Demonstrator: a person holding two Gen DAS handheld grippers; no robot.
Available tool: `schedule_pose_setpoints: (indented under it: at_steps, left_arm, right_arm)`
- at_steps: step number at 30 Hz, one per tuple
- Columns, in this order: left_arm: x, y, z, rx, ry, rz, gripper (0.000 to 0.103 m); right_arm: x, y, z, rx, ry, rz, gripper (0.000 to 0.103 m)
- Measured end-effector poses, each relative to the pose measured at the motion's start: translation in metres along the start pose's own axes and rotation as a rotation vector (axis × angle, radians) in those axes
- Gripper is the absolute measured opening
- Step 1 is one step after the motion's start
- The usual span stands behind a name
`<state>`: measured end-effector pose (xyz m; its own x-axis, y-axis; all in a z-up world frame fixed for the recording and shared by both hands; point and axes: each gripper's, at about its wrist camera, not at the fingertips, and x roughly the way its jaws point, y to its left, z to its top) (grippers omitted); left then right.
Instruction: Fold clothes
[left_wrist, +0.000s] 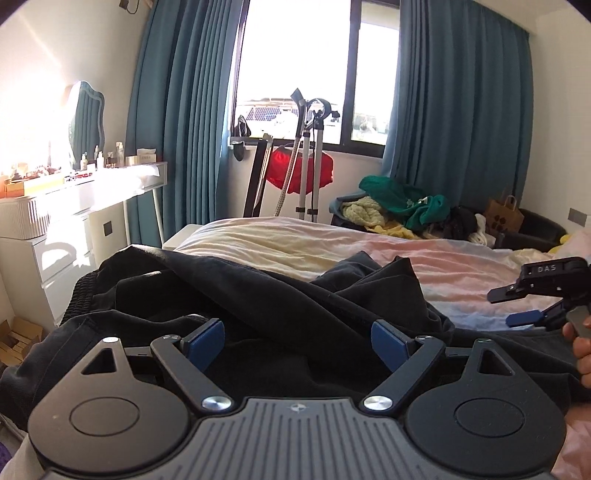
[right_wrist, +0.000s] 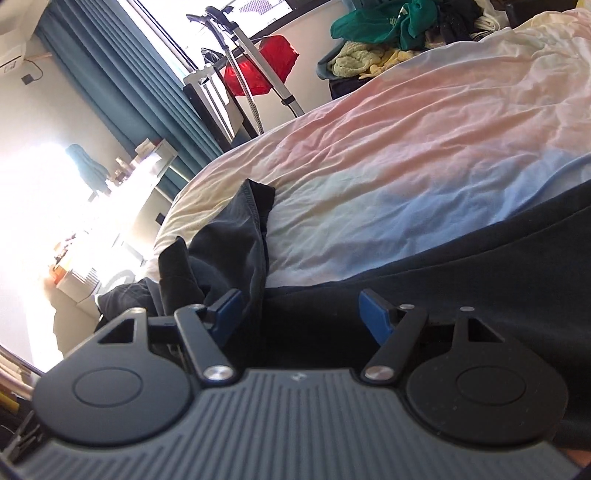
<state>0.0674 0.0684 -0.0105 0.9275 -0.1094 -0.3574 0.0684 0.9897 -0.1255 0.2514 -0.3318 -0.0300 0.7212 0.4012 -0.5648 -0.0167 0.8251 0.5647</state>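
One bed (left_wrist: 332, 243) fills both views, its pastel sheet bare beyond a rumpled black garment (left_wrist: 258, 295) bunched at the near edge, showing no neat fold. Both jaws gape wide and empty: left hand-held gripper (left_wrist: 297, 341) and right hand-held gripper (right_wrist: 301, 314) over the cloth.

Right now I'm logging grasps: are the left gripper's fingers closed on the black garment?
No. The left gripper fingers stand wide apart above the black garment.
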Motion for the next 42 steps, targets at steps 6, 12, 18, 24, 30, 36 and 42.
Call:
schedule_pose_setpoints:
  at_steps: [6,12,18,24,30,36,42]
  left_arm:
    - [0.018,0.031,-0.005,-0.140,-0.068,-0.003,0.089]
    - [0.045,0.044,-0.015,-0.213,-0.011,-0.050,0.089]
    - [0.044,0.053,-0.014,-0.287,-0.018,-0.074,0.088]
    - [0.019,0.049,-0.011,-0.324,-0.049,-0.090,0.088]
    - [-0.002,0.028,-0.010,-0.238,-0.092,-0.069,0.088]
    - [0.006,0.023,-0.014,-0.206,-0.063,-0.055,0.088]
    - [0.025,0.034,-0.019,-0.232,-0.038,-0.056,0.088]
  right_arm:
    - [0.109,0.020,0.017,0.131,0.018,-0.030,0.056]
    - [0.117,0.046,0.017,0.102,-0.022,-0.119,0.007]
    - [0.045,0.087,0.018,-0.028,-0.256,-0.203,0.006]
    - [-0.054,0.124,0.017,-0.106,-0.607,-0.286,0.006]
    - [-0.087,0.118,0.039,-0.053,-0.775,-0.411,0.006]
    - [-0.013,0.071,0.085,0.019,-0.650,-0.579,0.006]
    - [0.070,0.007,0.104,0.059,-0.532,-0.610,0.007]
